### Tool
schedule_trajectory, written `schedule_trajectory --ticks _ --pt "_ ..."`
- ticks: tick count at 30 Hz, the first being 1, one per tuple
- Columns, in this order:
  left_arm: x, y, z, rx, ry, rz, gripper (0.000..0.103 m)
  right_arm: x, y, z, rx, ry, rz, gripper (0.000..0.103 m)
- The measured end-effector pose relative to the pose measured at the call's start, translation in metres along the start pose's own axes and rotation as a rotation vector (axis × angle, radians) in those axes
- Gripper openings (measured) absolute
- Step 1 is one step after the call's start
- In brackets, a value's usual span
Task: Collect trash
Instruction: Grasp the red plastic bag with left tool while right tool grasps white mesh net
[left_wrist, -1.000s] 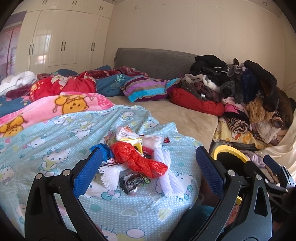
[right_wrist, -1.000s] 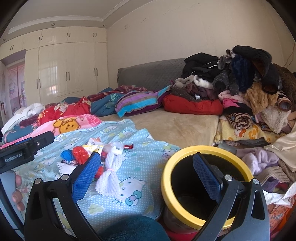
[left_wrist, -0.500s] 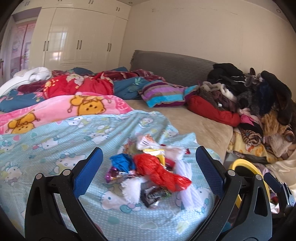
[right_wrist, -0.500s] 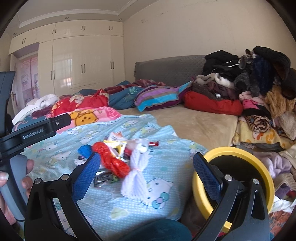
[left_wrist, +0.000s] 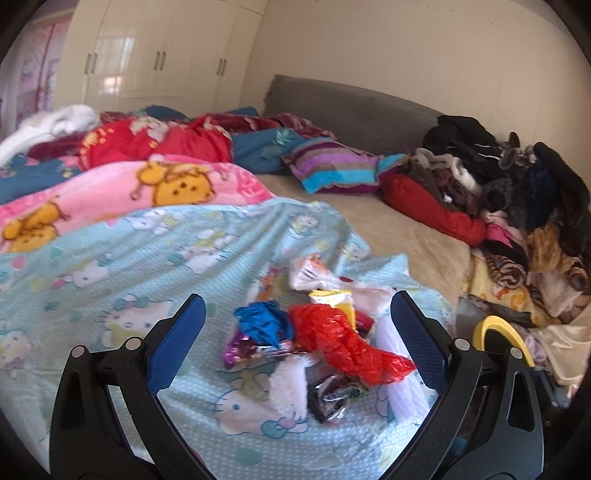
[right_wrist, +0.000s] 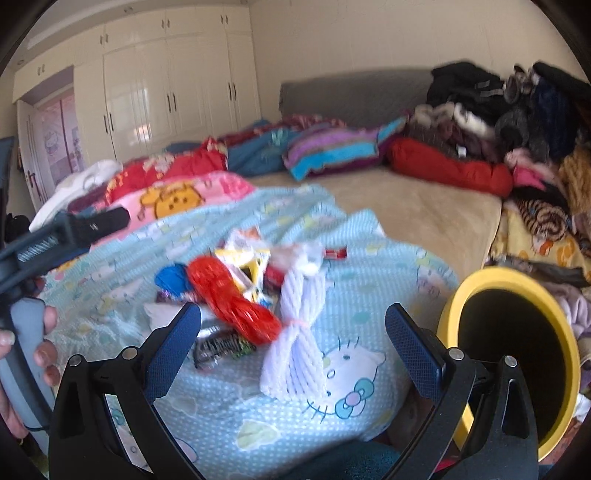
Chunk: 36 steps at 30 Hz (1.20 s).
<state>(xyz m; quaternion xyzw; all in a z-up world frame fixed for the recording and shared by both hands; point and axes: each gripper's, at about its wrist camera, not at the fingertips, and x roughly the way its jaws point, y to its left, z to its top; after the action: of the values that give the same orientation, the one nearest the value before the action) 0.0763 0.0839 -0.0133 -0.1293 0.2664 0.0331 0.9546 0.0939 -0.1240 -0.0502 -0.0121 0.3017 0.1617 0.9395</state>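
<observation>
Trash pile (left_wrist: 314, 343) on the bed (left_wrist: 406, 236) sits dead ahead between the left gripper (left_wrist: 295, 343) jaws, wide open, empty; right gripper (right_wrist: 291, 347) likewise, yellow bin (right_wrist: 513, 347) to its right.

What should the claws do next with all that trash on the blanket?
Probably ease the left claw down onto the red bag and close. Both claws are open and empty, the bag lies on top of the pile between its fingers, and the bin waits beside the bed.
</observation>
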Motion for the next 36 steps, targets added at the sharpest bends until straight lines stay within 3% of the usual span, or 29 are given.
schedule_trajectory --ticks 8,13,19,24,27,32,36 --pt "0.043 -0.019 0.001 0.019 0.118 -0.022 0.092 0.028 -0.022 -0.012 0.018 0.112 -0.020 0.097" --pt "0.070 -0.029 -0.001 0.033 0.179 -0.021 0.092 0.050 -0.029 -0.019 0.067 0.220 0.045 0.097" --pt "0.096 -0.022 -0.007 -0.011 0.260 0.012 0.080 0.079 -0.016 -0.023 0.042 0.343 0.100 0.095" --pt "0.105 -0.017 -0.014 -0.043 0.302 -0.005 0.071 0.098 -0.014 -0.034 0.053 0.438 0.111 0.057" --pt "0.106 -0.016 -0.018 -0.065 0.314 -0.018 0.054 0.096 -0.019 -0.039 0.081 0.436 0.139 0.044" --pt "0.110 -0.018 -0.022 -0.070 0.327 -0.017 0.022 0.085 -0.022 -0.039 0.076 0.401 0.154 0.031" --pt "0.099 -0.024 -0.021 -0.065 0.291 -0.039 0.015 0.078 -0.021 -0.037 0.080 0.367 0.156 0.029"
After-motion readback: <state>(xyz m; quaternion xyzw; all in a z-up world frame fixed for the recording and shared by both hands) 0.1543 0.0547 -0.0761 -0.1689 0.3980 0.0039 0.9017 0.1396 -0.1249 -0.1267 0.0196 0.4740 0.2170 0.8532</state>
